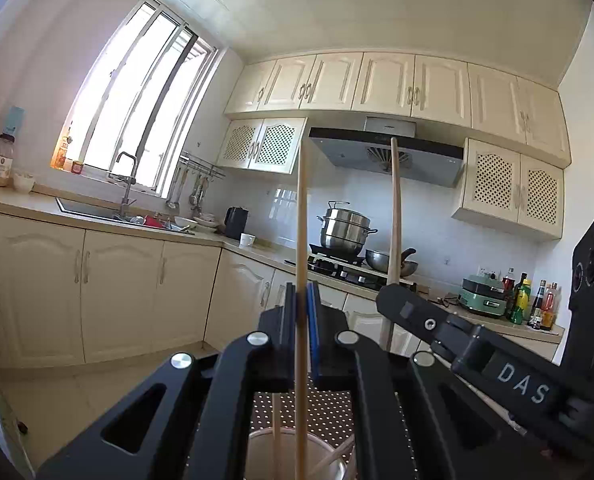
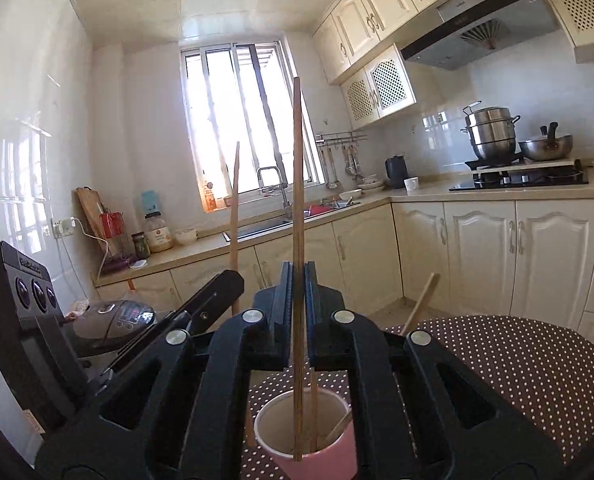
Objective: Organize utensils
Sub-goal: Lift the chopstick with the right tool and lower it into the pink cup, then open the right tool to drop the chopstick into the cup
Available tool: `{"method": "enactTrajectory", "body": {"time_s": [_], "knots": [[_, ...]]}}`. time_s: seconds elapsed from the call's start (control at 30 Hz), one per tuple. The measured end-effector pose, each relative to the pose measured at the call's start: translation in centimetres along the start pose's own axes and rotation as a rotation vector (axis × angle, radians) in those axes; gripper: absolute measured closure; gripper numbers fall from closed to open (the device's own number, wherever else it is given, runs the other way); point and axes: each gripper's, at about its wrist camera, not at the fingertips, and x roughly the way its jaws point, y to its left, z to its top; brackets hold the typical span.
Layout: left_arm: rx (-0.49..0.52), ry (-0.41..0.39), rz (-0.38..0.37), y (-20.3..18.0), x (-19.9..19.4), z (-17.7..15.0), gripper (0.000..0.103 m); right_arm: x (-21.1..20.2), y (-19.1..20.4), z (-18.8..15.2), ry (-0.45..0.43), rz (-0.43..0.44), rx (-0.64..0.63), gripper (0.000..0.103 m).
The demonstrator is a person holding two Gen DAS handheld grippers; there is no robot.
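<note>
Chopstick (image 2: 297, 200) upright in right tool (image 2: 297, 300)

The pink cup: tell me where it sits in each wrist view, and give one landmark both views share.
Left wrist view: the cup is at the bottom centre, only its white rim and inside showing, under the left hand-held gripper, with chopsticks in it.
Right wrist view: the cup is at the bottom centre on the dotted cloth, below the right hand-held gripper.
Shared landmark: the steel steamer pot on the stove.

pink cup (image 2: 317, 464), brown tablecloth (image 2: 517, 372) (white dots)
</note>
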Motion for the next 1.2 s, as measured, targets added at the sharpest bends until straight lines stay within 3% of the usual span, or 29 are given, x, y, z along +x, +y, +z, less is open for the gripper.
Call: {"method": "enactTrajectory", "body": {"time_s": [0.33, 1.2], "knots": [[0.016, 0.034, 0.03, 1.3, 0.7, -2.1, 0.097, 1.4, 0.4, -1.8, 0.034, -0.008, -0.044, 0.097], [0.036, 0.171, 0.047, 0.7, -3.6, -5.3, 0.097, -3.3, -0.3, -4.2, 0.124, -0.047, -0.021, 0.097]]}}
